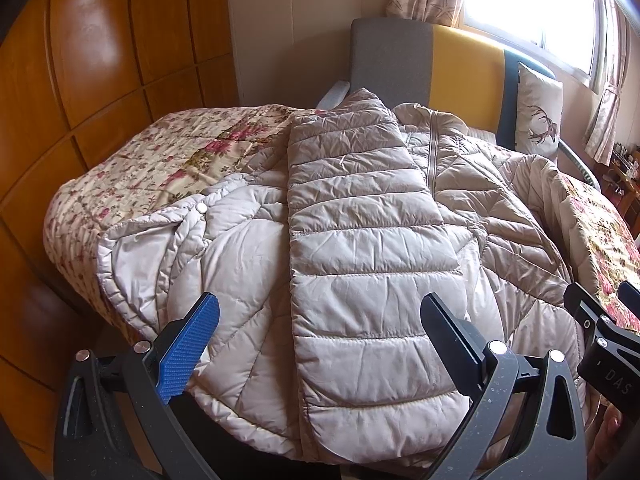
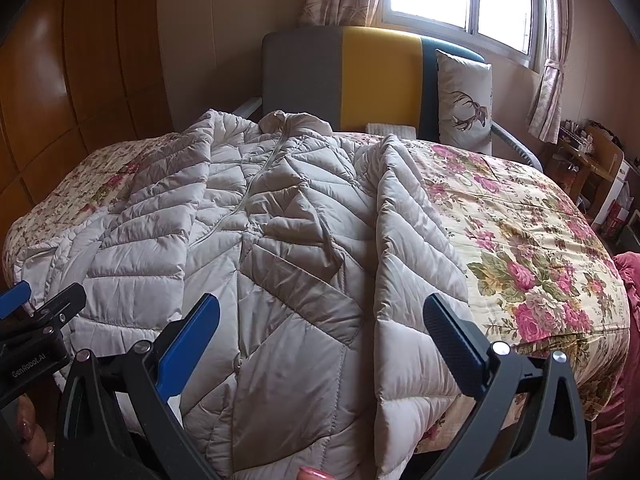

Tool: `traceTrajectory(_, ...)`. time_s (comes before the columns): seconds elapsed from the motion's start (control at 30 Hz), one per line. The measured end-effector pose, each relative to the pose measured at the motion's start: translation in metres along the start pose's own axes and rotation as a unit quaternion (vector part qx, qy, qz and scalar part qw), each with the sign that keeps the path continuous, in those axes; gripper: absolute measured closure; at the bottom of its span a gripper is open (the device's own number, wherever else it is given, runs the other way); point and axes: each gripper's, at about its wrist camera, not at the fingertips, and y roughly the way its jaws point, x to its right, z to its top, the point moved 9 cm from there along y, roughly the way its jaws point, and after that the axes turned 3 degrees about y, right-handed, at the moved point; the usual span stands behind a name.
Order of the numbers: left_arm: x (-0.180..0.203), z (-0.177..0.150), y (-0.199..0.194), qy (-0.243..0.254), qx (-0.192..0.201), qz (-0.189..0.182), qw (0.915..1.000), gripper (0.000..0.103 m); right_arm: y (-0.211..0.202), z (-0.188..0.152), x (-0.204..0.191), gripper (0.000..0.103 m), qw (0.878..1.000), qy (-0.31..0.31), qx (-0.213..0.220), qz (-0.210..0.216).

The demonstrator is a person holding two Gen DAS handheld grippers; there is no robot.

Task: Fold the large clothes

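I've got the puffer coat (image 1: 360,240) spread across the bed (image 2: 520,232), filling the centre of both views, collar toward the headboard (image 2: 360,80) at top. One sleeve (image 1: 360,200) is already laid lengthwise down the middle of the left view, prob. so the body narrows before the next fold; the other side (image 2: 412,240) is turned in along the centre-right of the right view. Left gripper (image 1: 320,344) and right gripper (image 2: 322,344) both sit at the bottom edge w/ fingers spread wide, holding nothing, poised over the hem.
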Motion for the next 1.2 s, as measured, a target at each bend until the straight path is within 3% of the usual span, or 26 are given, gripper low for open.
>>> traceTrajectory(1.2, 0.0001, -0.0083, 0.0074, 0.000, -0.004, 0.002, 1.0000, 0.003, 0.0067, -0.0034, 0.0003, 0.002, 1.000, -0.001, -0.011, 0.004)
